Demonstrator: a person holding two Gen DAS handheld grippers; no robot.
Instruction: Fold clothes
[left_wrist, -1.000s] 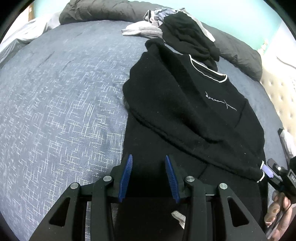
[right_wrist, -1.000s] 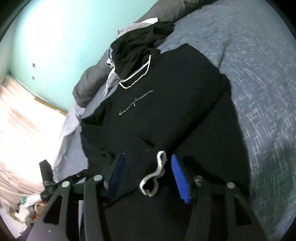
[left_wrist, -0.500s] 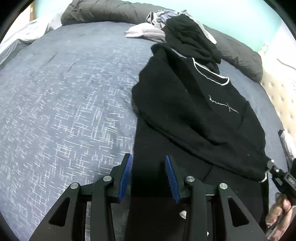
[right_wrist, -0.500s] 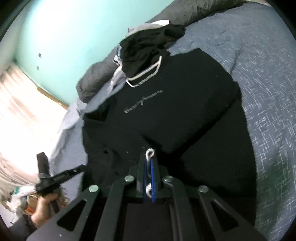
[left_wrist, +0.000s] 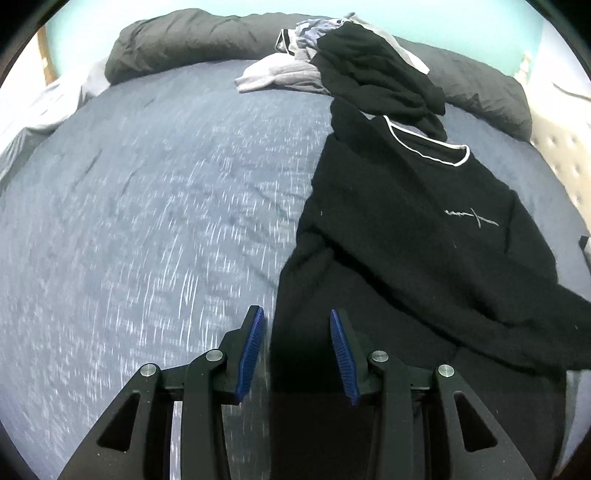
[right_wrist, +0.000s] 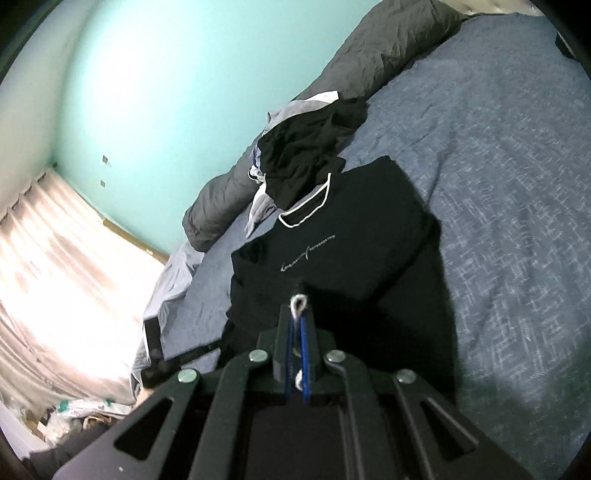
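A black sweatshirt (left_wrist: 406, 229) with a white-trimmed collar and small white script lies on the blue-grey bedspread (left_wrist: 147, 203). My left gripper (left_wrist: 295, 317) is open just above the garment's lower left edge, and its blue pads do not press on the cloth. In the right wrist view the same sweatshirt (right_wrist: 351, 229) lies ahead. My right gripper (right_wrist: 297, 317) is shut on the white-trimmed sleeve cuff (right_wrist: 298, 303), which sticks out beyond the tips. The sleeve (left_wrist: 535, 317) runs off the right edge of the left wrist view.
A pile of black, grey and white clothes (left_wrist: 369, 62) lies behind the collar, against a dark grey rolled duvet (left_wrist: 184, 40). A padded headboard (left_wrist: 561, 155) is at the right. The right wrist view shows a teal wall and a bright curtain (right_wrist: 55, 277).
My right gripper closed on the white cuff that lay between its pads and lifted it. My left gripper shifted left to the garment's edge, still open.
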